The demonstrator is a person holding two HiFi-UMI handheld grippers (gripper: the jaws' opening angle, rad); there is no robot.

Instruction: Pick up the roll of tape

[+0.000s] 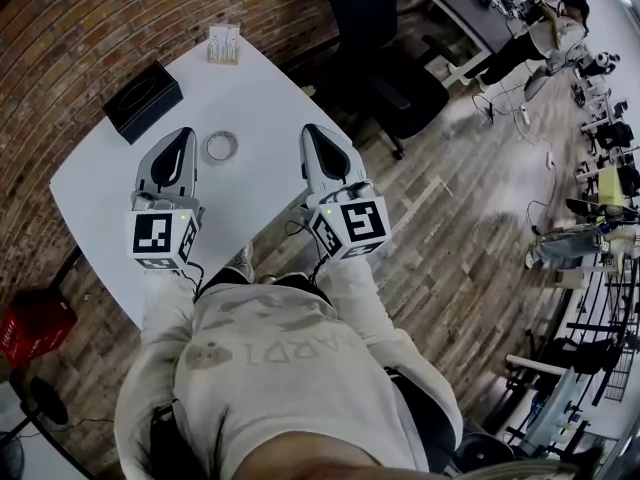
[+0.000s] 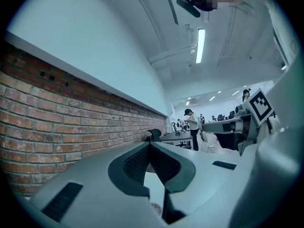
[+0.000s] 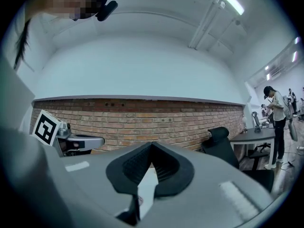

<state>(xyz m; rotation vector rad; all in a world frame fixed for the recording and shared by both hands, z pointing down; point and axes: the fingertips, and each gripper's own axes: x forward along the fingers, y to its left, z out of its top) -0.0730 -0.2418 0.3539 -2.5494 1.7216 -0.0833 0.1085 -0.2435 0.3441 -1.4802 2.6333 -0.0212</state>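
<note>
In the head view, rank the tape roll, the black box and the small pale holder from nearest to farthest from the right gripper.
Measured from the right gripper:
1. tape roll, on the table just to the gripper's left.
2. small pale holder, at the table's far edge.
3. black box, towards the far left corner.

Brick wall (image 1: 90, 28); wood-plank floor (image 1: 470, 238); white table (image 1: 100, 193); black office chair (image 1: 400, 88).
</note>
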